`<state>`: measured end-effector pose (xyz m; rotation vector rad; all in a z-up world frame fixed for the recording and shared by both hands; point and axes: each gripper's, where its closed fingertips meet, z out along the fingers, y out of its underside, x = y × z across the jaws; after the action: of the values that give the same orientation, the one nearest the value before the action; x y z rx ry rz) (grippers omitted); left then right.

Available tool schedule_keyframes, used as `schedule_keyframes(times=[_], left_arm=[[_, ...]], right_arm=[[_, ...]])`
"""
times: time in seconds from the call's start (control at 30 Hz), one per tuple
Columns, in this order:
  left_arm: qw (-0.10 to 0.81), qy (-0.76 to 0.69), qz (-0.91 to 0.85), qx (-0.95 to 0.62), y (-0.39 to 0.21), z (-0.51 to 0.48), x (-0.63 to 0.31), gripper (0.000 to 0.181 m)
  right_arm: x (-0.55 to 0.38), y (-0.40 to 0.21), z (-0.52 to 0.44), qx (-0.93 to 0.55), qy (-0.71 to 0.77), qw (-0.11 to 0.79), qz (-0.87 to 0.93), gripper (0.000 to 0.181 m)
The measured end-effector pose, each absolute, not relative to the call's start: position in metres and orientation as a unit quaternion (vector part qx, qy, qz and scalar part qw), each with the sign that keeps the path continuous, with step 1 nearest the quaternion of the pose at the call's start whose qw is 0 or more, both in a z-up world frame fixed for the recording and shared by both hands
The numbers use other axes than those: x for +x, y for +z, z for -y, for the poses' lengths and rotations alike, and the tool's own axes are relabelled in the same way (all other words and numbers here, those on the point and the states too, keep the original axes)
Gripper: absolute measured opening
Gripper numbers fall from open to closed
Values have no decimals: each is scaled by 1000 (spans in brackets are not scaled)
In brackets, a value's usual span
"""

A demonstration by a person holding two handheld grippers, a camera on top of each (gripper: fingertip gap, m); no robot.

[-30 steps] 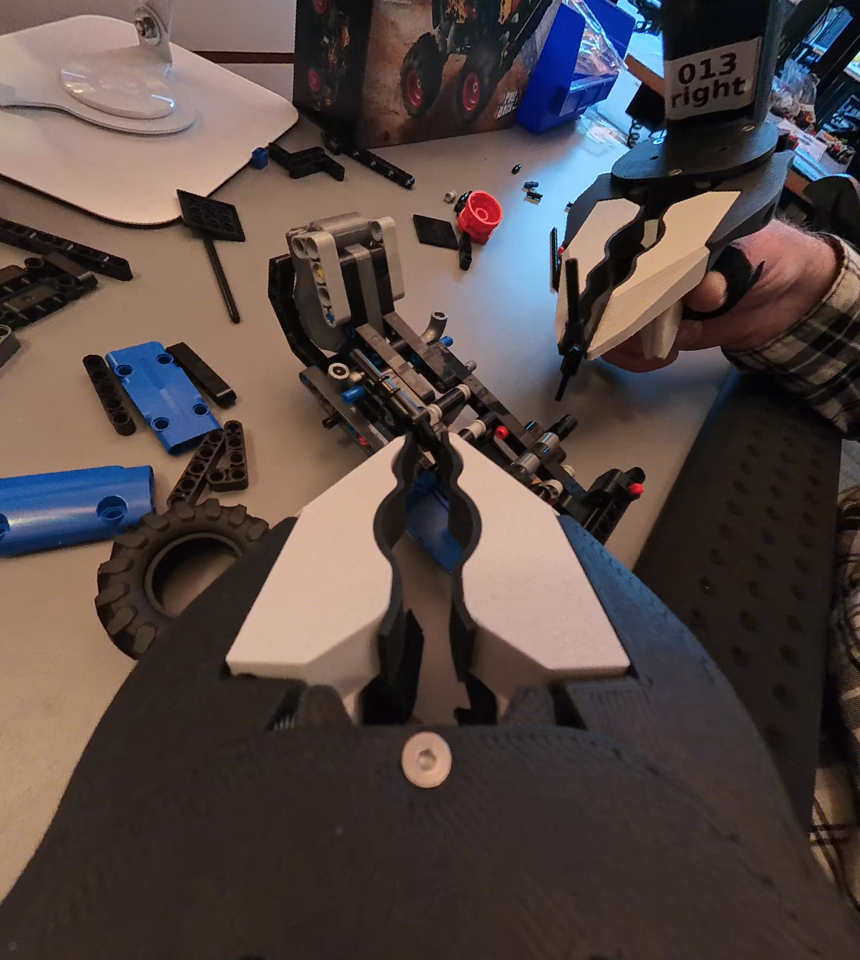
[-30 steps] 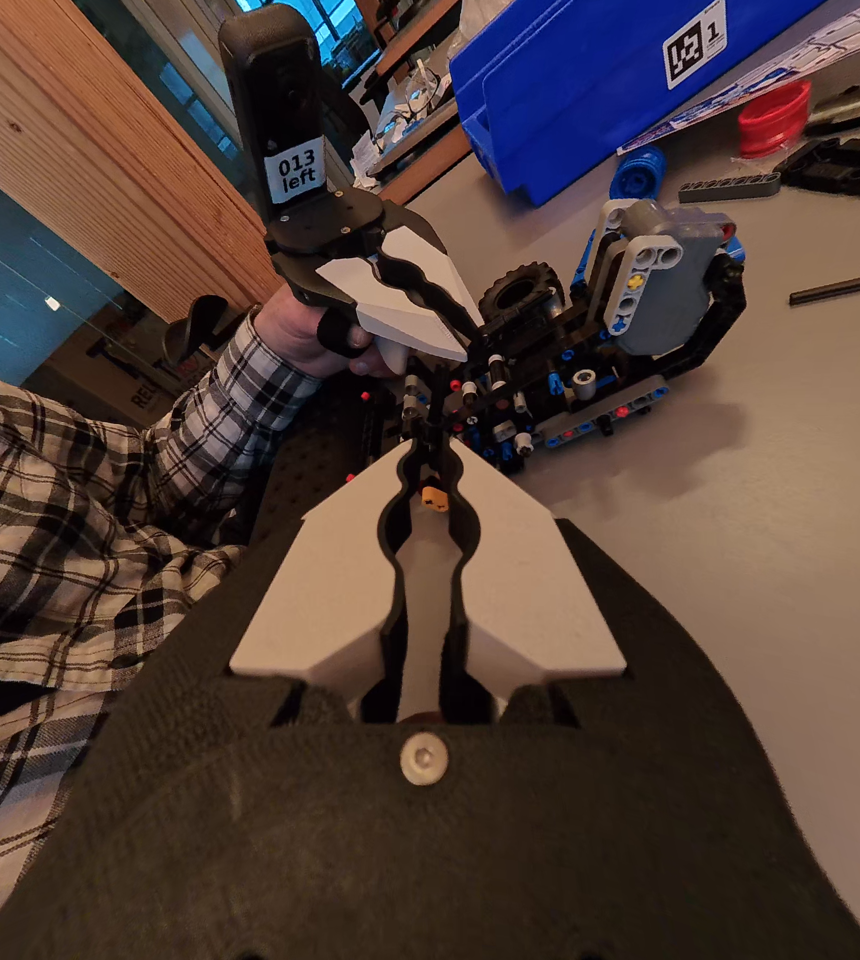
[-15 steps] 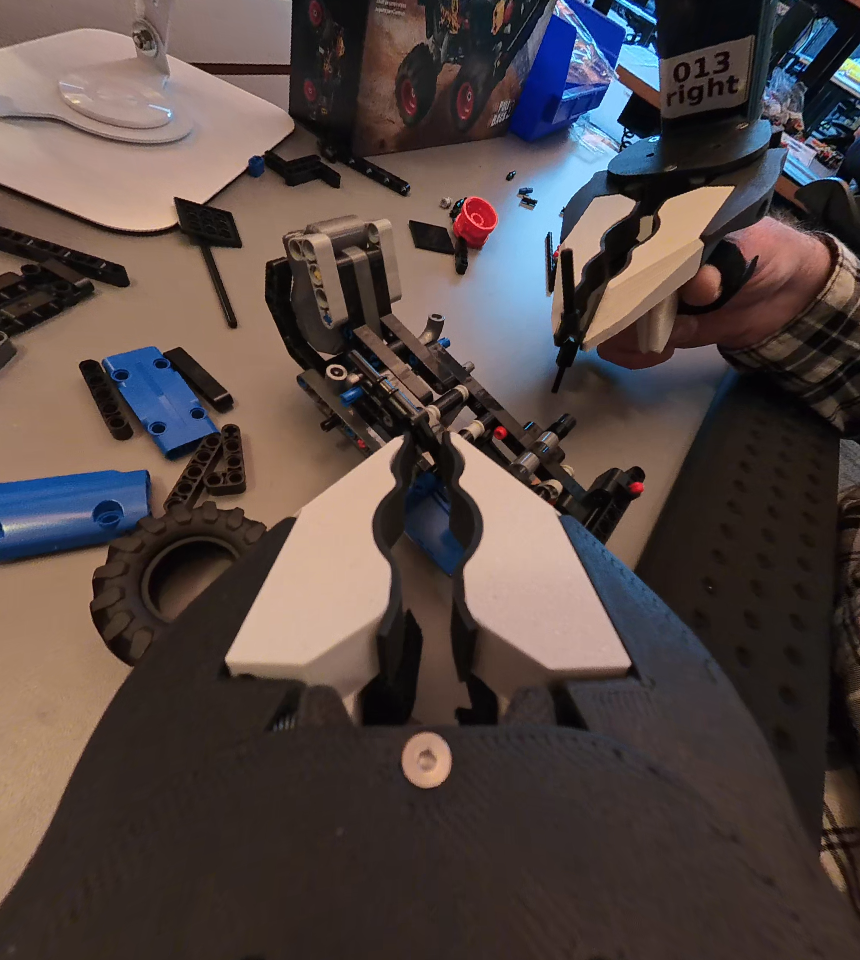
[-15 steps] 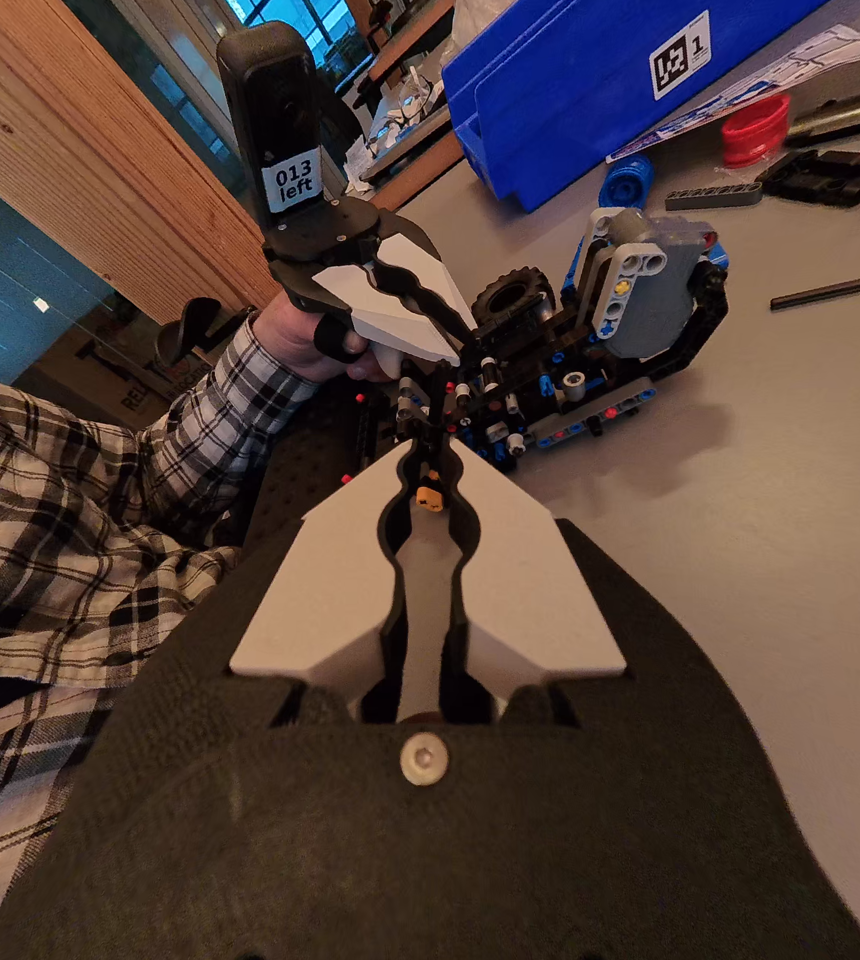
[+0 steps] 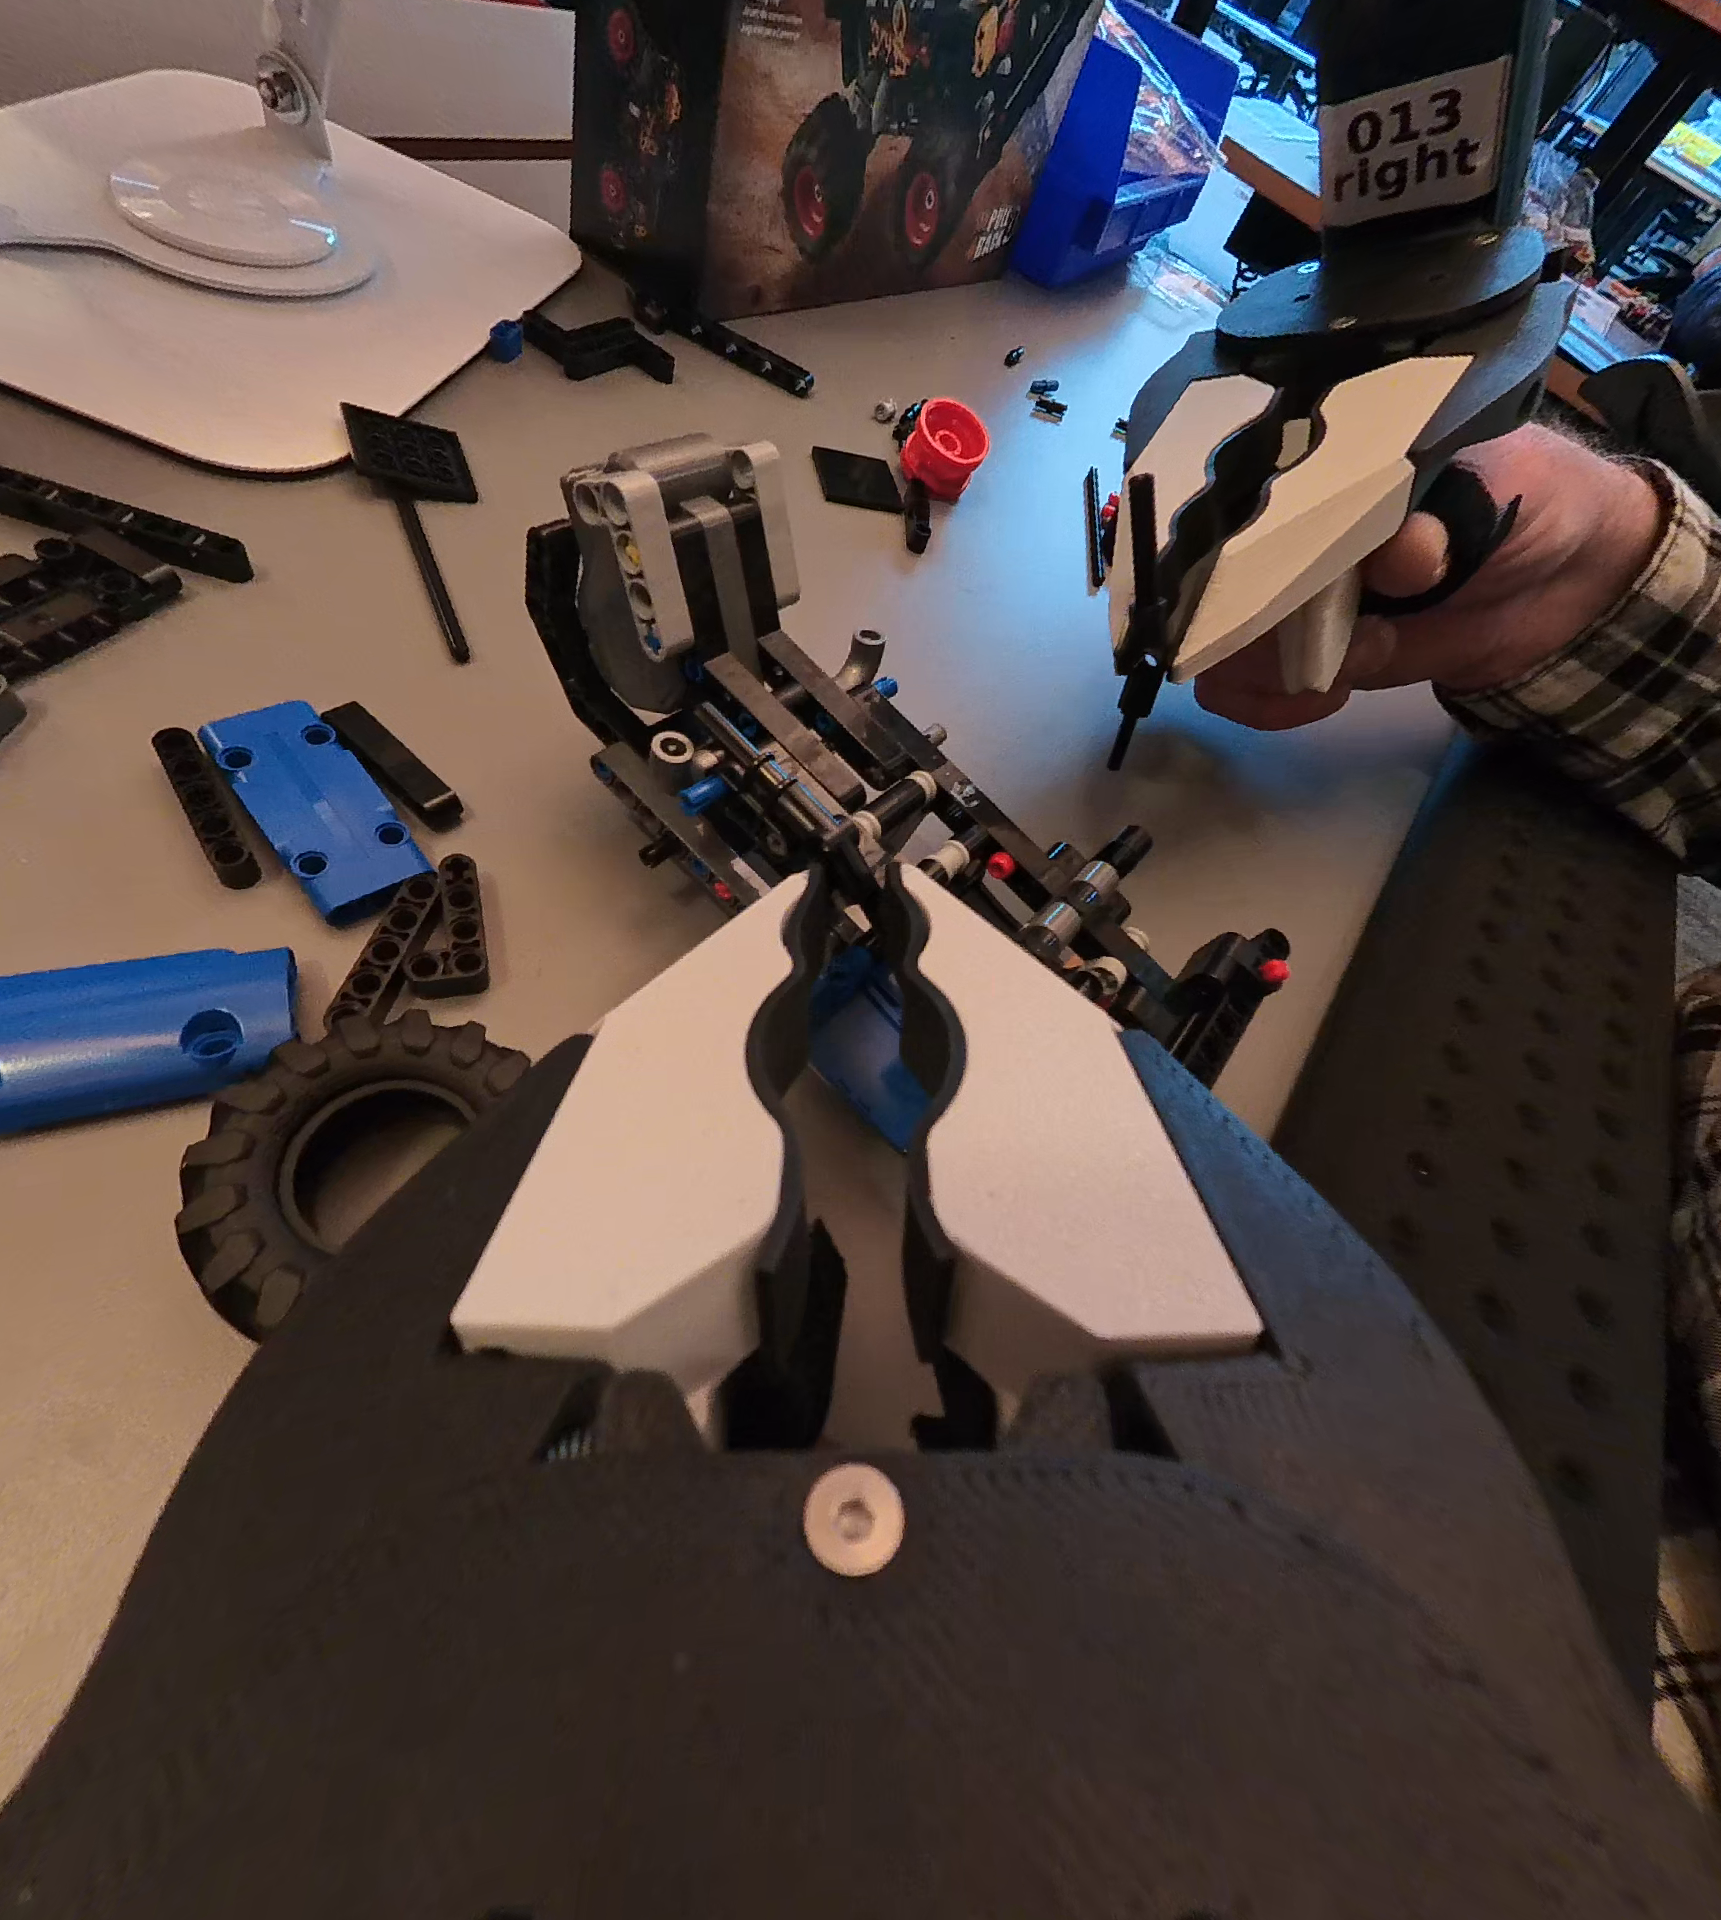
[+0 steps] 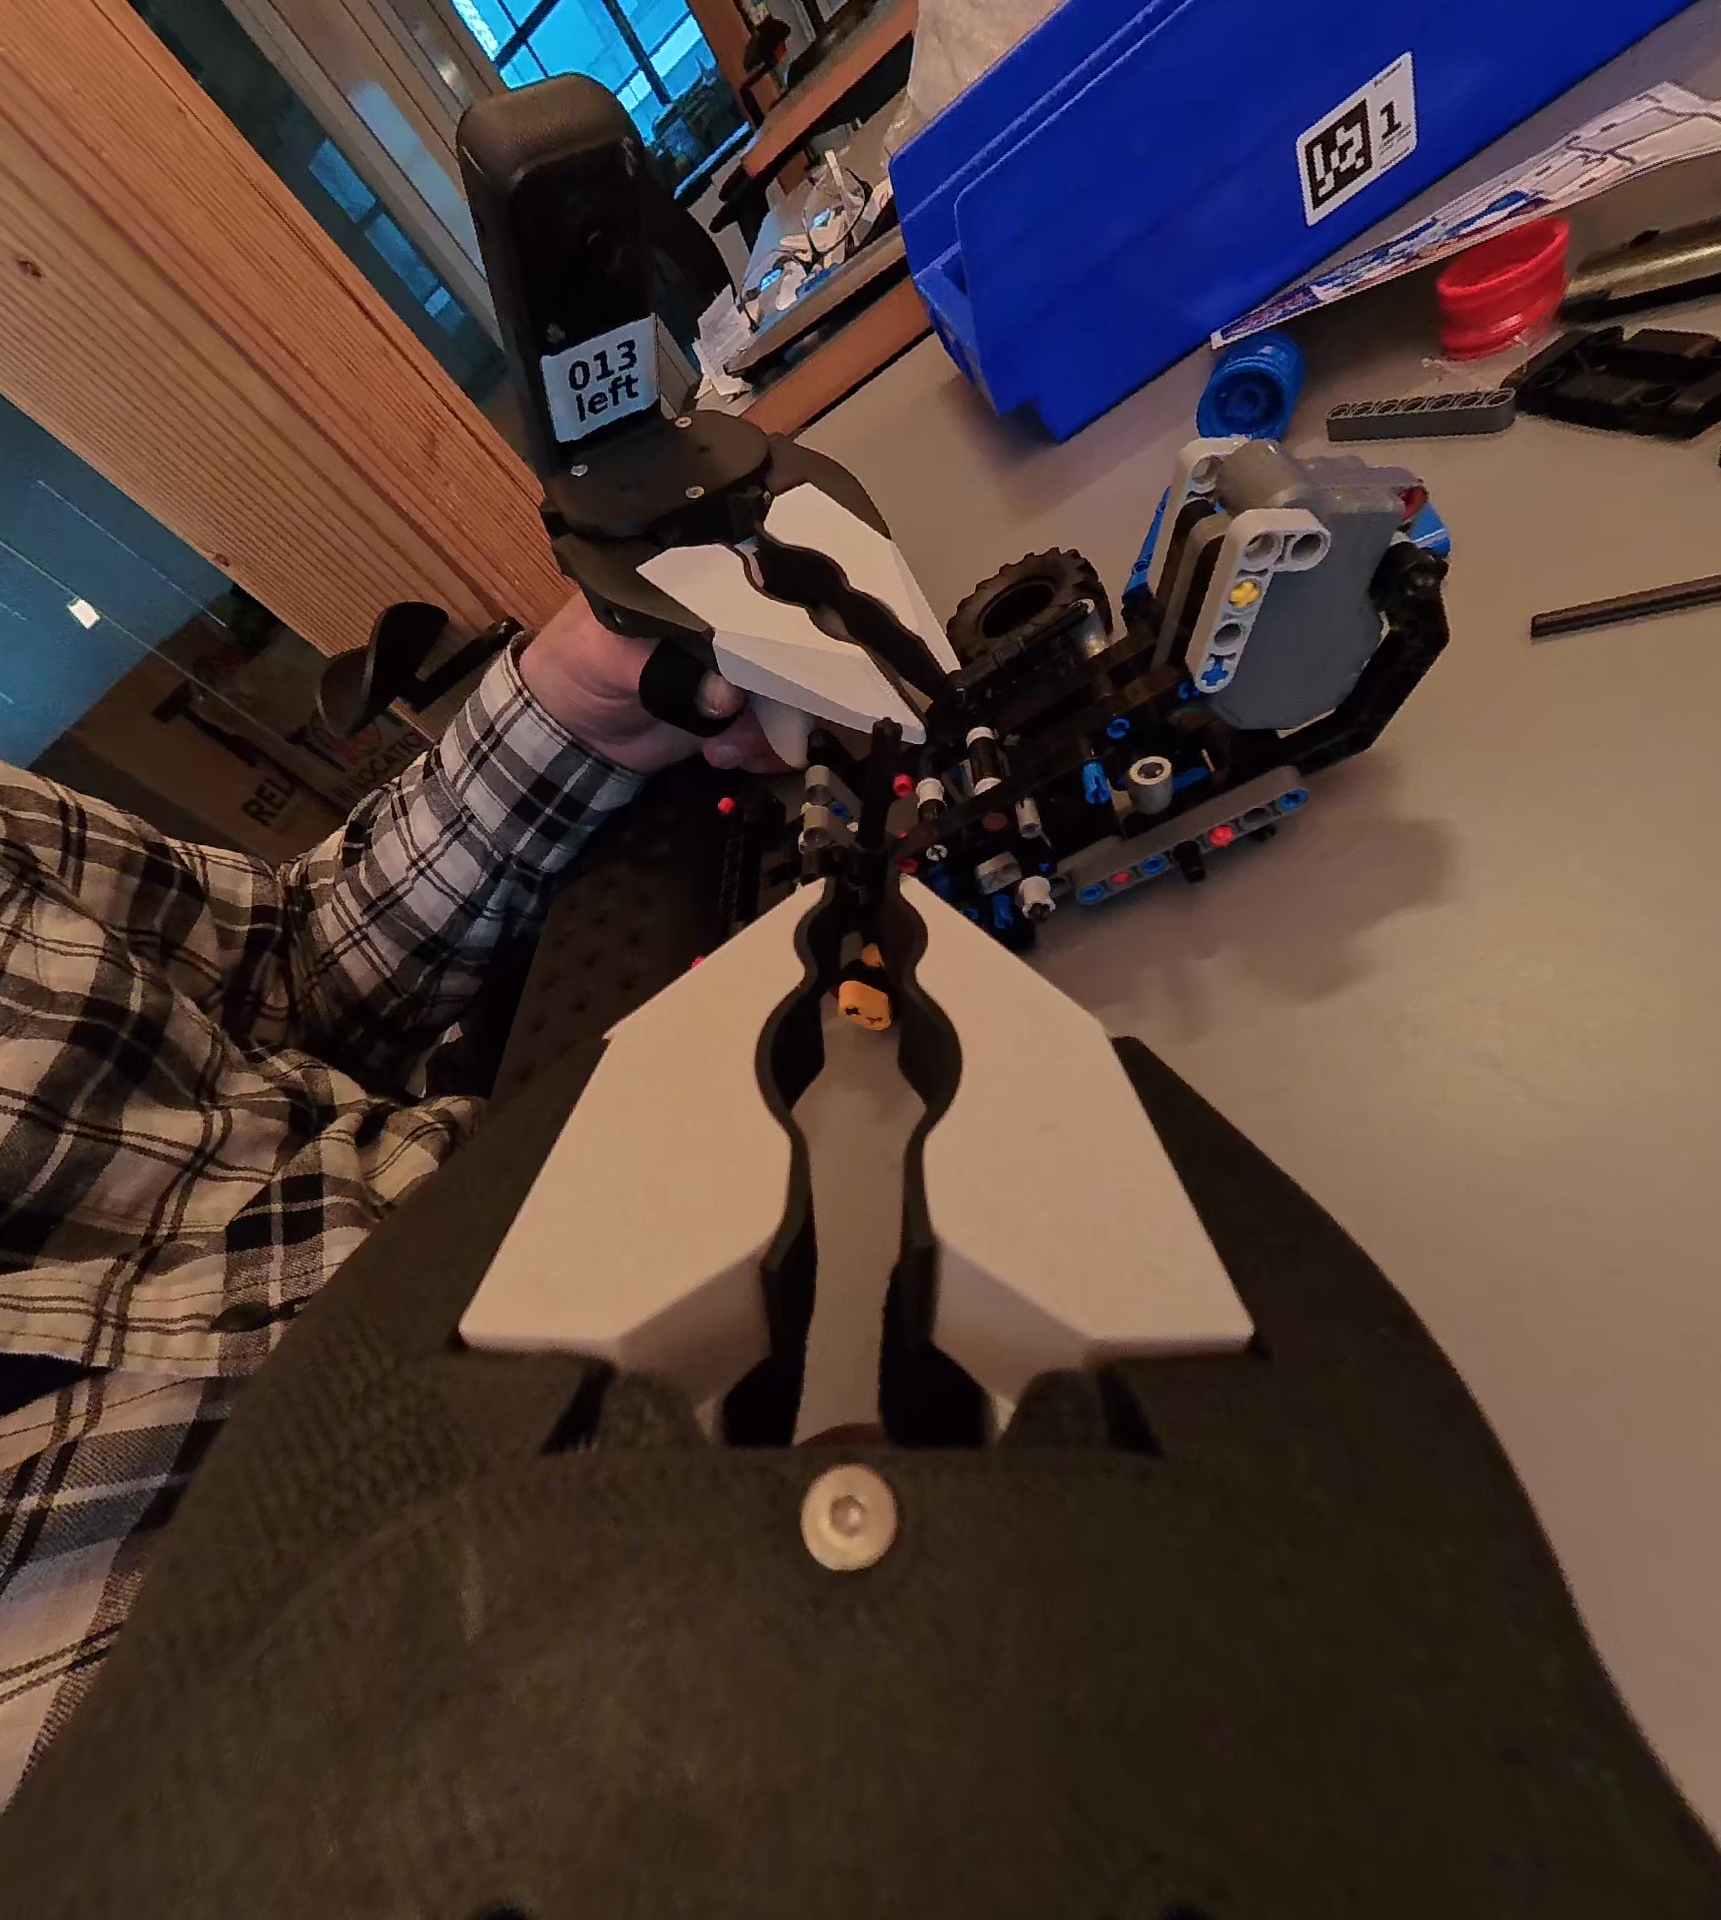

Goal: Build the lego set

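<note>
Black-and-grey lego chassis sits mid-worktop, left tool clamped on its near end; right tool is clamped on a black axle piece, off to the right.

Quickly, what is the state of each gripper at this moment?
Left gripper: shut on the lego chassis, which rests on the table.
Right gripper: shut on a thin black axle piece, held above the table.

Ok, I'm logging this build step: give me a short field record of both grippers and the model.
left gripper: shut on the lego chassis, steadying it on the table
right gripper: shut on a black axle with an orange end piece
axle position: held above the table, apart from the chassis
loose nearby: black tyre, blue panel
</note>
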<state>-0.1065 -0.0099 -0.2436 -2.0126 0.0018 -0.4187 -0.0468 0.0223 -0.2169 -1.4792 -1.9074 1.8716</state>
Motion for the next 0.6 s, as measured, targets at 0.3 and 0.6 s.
schedule_keyframes(times=[0.3,0.6], left_arm=[[519,-166,-5,-839,-243,10,-107,9],[520,-162,-5,-839,-244,10,-107,9]], right_arm=[[-47,-217,-23,-485,612,45,624,5],[-48,-214,-27,-486,611,58,622,5]])
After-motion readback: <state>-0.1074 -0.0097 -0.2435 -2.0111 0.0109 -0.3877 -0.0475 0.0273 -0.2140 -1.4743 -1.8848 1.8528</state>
